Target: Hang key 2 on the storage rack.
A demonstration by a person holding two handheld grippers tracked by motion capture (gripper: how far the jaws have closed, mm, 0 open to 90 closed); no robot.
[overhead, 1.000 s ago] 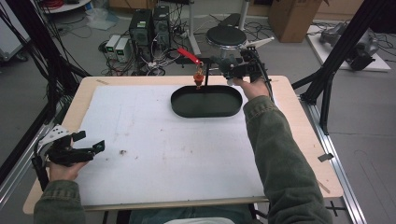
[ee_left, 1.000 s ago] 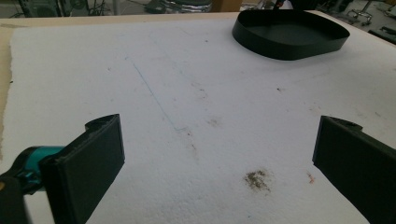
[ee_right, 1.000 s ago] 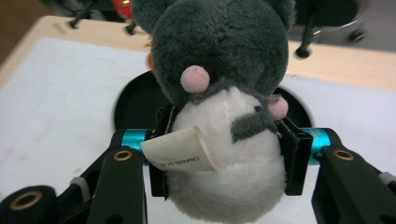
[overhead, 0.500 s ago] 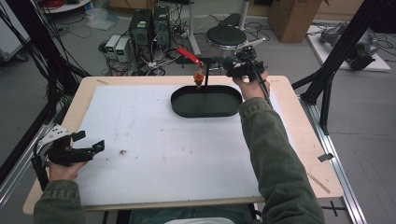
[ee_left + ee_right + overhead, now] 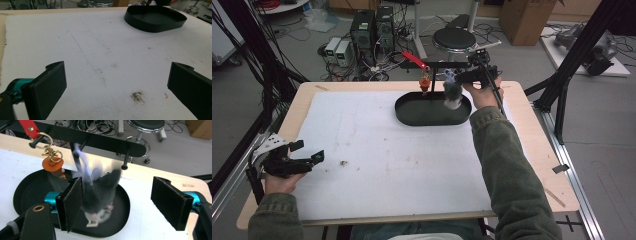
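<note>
White sheeting [image 5: 412,165] is covering a wooden worktop [image 5: 532,165] that is occupying the middle of the high view; computer boxes, cables and a round stool [image 5: 454,37] are sitting on the grey floor in the upper part of that frame.

A black oval tray [image 5: 412,117] is resting on the sheet in the upper centre of the high view. A black peg rack [image 5: 105,141] is standing along the far edge of the tray. An orange keychain charm [image 5: 52,165] is hanging from a red strap [image 5: 27,126] at the upper left of the right gripper view.

A grey plush keychain [image 5: 100,192] is hanging by its light cord from a rack peg, above the tray; it is blurred. In the high view it is appearing at the right end of the tray [image 5: 452,95].

The right tongs [image 5: 120,202] are standing released, jaws wide apart. The left jaw in the right gripper view is sitting just beside the plush; whether it is touching cannot be told. The right jaw is standing well apart from it. In the high view the right tongs [image 5: 457,77] are appearing at the far side of the tray, held by the right hand [image 5: 482,92] in an olive sleeve.

The left tongs [image 5: 117,85] are released, jaws spread wide over bare, stained sheet, grasping nothing. In the high view they [image 5: 307,152] are lying at the lower left, well apart from the tray, in the left hand [image 5: 279,180].
</note>
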